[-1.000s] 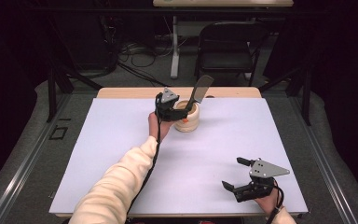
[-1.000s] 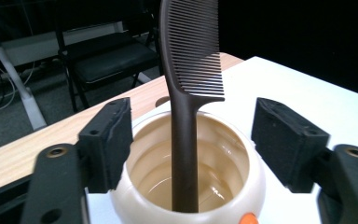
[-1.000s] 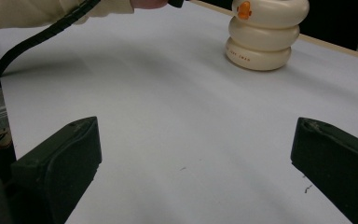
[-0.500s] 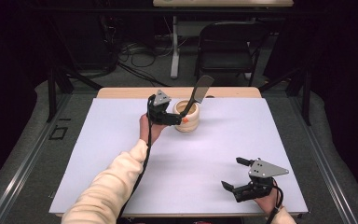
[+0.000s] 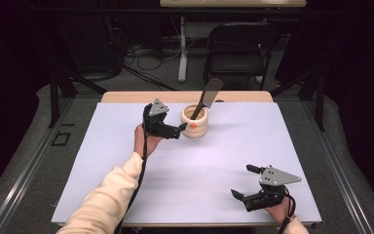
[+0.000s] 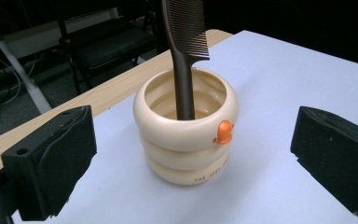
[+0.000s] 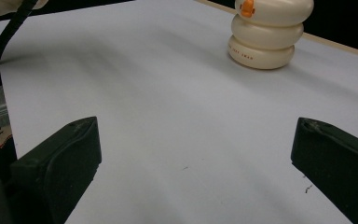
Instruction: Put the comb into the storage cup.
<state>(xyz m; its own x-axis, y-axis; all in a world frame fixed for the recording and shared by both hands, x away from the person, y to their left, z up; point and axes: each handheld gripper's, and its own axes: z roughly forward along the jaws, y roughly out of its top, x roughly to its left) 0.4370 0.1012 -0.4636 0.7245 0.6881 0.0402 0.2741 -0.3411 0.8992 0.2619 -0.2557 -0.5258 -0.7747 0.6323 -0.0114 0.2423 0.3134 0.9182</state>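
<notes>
A cream ringed cup (image 5: 195, 122) with an orange beak mark stands near the far edge of the white table cover (image 5: 102, 161). A dark comb (image 5: 207, 96) stands in it, leaning right. My left gripper (image 5: 179, 129) hovers just left of the cup; its jaws have just been opening and now stand wide with nothing held. In the left gripper view the cup (image 6: 186, 140) and comb (image 6: 184, 60) sit a little ahead of the left gripper (image 6: 193, 156). My right gripper (image 5: 241, 181) rests open at the near right, far from the cup (image 7: 265, 37).
A bare wooden strip (image 5: 126, 96) runs along the table's far edge. A black folding chair (image 5: 236, 48) and floor cables (image 5: 146, 53) lie beyond it. The left arm's sleeve and cable (image 7: 2, 32) show at the upper left of the right gripper view.
The left gripper has pulled back leftward from over the cup and its jaws have spread. The comb stays standing in the cup. The right gripper has not moved.
</notes>
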